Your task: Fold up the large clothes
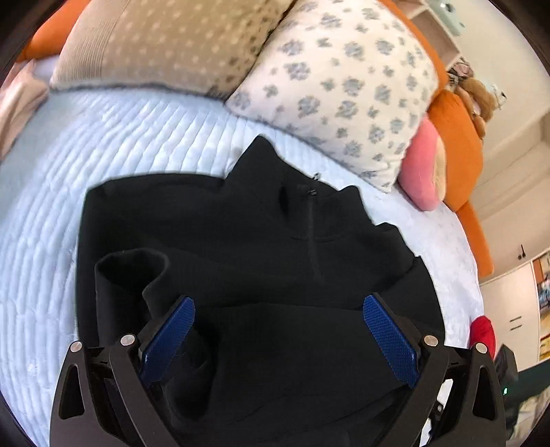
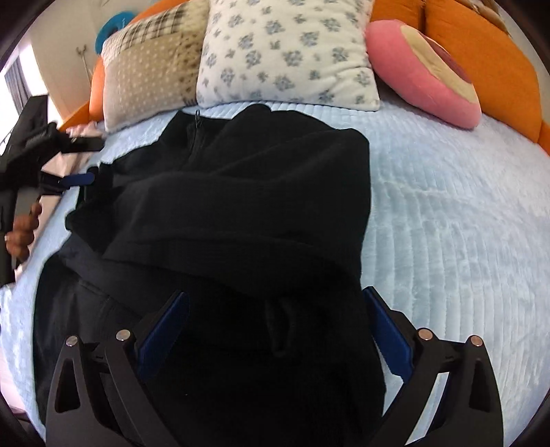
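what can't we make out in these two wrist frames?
- Black zip-neck top: its hem, both views, is cut off by the bottom edge and hidden behind the fingers.
- Fold lines: black on black, layers barely separable in either view.
- Left gripper and right gripper: both open; contact with the cloth is unclear.
- Shelf items, left wrist view: too small and blurred.
- Hand, right wrist view: cut off by the left edge.

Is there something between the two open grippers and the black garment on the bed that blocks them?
Nothing visible does. The left gripper and the right gripper are both open right over the black garment, which lies on the light blue bedspread. The pillows sit beyond it.
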`<state>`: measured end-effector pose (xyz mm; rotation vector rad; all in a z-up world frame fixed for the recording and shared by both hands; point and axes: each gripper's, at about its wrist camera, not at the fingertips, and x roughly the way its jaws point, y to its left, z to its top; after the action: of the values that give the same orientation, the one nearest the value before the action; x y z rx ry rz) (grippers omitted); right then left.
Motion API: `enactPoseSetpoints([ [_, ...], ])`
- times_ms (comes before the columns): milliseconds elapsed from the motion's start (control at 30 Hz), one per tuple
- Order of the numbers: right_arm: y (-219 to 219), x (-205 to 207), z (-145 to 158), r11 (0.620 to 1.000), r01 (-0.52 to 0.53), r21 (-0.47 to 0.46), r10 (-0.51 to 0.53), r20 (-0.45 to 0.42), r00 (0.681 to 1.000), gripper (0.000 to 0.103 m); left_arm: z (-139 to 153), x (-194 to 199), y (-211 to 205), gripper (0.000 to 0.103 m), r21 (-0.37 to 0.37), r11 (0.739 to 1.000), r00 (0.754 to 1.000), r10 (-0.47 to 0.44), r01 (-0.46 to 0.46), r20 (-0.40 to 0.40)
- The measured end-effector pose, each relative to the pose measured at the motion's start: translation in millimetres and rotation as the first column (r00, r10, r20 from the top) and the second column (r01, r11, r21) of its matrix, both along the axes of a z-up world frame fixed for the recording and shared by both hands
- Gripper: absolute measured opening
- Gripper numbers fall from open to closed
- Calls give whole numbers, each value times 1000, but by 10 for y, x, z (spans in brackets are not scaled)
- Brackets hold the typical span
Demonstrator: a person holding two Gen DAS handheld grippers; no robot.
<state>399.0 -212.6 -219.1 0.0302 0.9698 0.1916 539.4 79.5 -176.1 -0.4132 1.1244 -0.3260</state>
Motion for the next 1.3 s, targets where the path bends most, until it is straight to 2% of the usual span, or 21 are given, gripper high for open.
enactPoseSetpoints([
  [67,33,-1,-22,1000,-4,-27,4,5,1000,98,-77,2,21,100,48,999,1000,15,-15,7],
  [200,-5,-1,-60,999,-12,-31,12,0,1000,97,4,-120,201,100,-2,1000,999,20,-20,46],
  [233,-22,17,-88,1000,-5,-28,5,-6,1000,97,15,-137,238,100,12,1000,998,23,-24,51],
  [333,-59,36,-184,1000,8,-25,-9,-26,1000,97,-35,-169,348,100,135,989,998,49,-52,25],
  [367,-61,36,-211,1000,10,-26,-11,-30,999,98,-54,-188,416,100,143,988,998,56,-58,19],
  [467,-37,34,-298,999,7,-47,-9,-36,999,99,-46,-269,635,100,100,991,996,85,-88,29],
  [533,-50,40,-322,999,12,-38,-13,-36,999,99,-94,-304,738,100,146,983,994,110,-109,3],
  [600,-87,36,-297,999,24,-24,-24,-28,999,97,-243,-339,865,100,237,964,988,140,-119,-71],
  [633,-102,27,-280,999,33,-21,-34,-22,999,97,-266,-362,900,100,235,964,987,143,-121,-80],
  [767,-234,-38,-143,995,92,-21,-91,51,994,97,-259,-511,1103,100,140,974,982,185,-177,-42],
  [867,-345,16,-139,992,125,-7,-125,32,992,97,-234,-490,1123,100,114,971,977,213,-210,-14],
  [933,-377,32,-164,992,128,3,-128,19,992,97,-195,-473,1109,100,40,975,975,220,-220,0],
  [967,-378,34,-175,992,125,-1,-125,17,992,97,-153,-473,1087,100,-22,976,976,216,-216,13],
  [1033,-388,34,-188,992,123,-6,-123,24,992,97,-79,-473,1014,100,-80,976,978,206,-203,32],
  [1067,-399,34,-182,992,129,-4,-129,32,991,95,-44,-475,964,100,-94,977,980,196,-192,35],
  [1100,-394,40,-167,991,131,6,-131,42,990,85,-7,-482,912,100,-107,979,983,179,-173,41],
  [1233,-409,105,-130,991,130,32,-131,38,991,63,89,-537,727,100,-129,983,989,137,-130,47],
  [1267,-391,131,-144,992,120,28,-121,25,992,51,118,-562,683,100,-141,982,990,131,-123,49],
  [1300,-368,150,-169,994,111,12,-111,15,994,45,147,-585,613,100,-129,986,992,115,-107,59],
])
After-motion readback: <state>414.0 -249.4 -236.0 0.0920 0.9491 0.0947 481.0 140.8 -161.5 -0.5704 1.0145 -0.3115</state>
